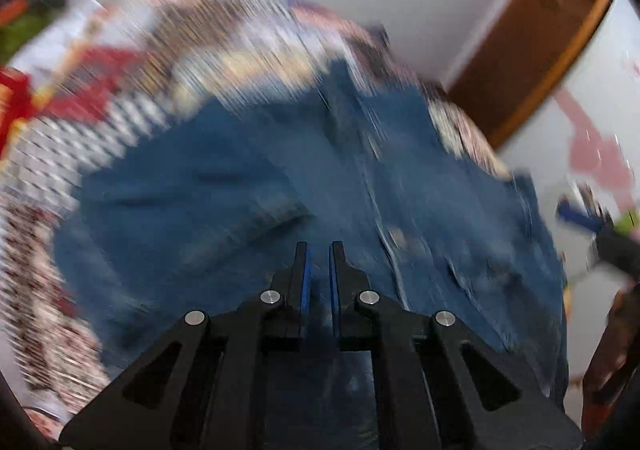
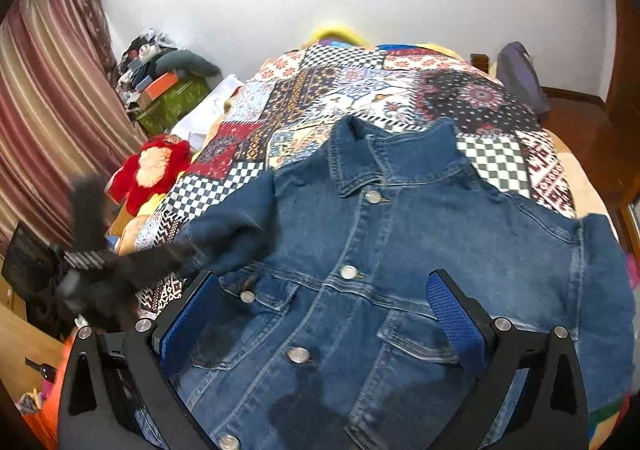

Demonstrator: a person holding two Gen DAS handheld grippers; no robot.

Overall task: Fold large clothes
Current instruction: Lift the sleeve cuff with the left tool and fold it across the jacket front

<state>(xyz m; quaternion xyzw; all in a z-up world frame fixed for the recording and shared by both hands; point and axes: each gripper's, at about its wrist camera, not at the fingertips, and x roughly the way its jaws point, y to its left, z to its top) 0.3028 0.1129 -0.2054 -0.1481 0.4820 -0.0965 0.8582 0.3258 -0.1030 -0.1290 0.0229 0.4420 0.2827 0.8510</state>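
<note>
Patchwork bed (image 2: 360, 89) carries a denim jacket (image 2: 380, 270); left gripper (image 1: 319, 250) nearly clenched, grasp unclear; right gripper (image 2: 320, 286) released; red plush toy (image 2: 152, 169) at left.

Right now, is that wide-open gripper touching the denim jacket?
Cannot tell. In the right wrist view the right gripper spreads over the denim jacket, but neither contact nor gap shows plainly.

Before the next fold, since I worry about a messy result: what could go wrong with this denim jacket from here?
The left gripper seems to hold a sleeve of the denim jacket mid-swing; its view is blurred, so the sleeve could slip or land bunched. The right gripper hovers open, pinning nothing, so the jacket may slide on the patchwork quilt. The metal buttons may make a lumpy fold.
</note>
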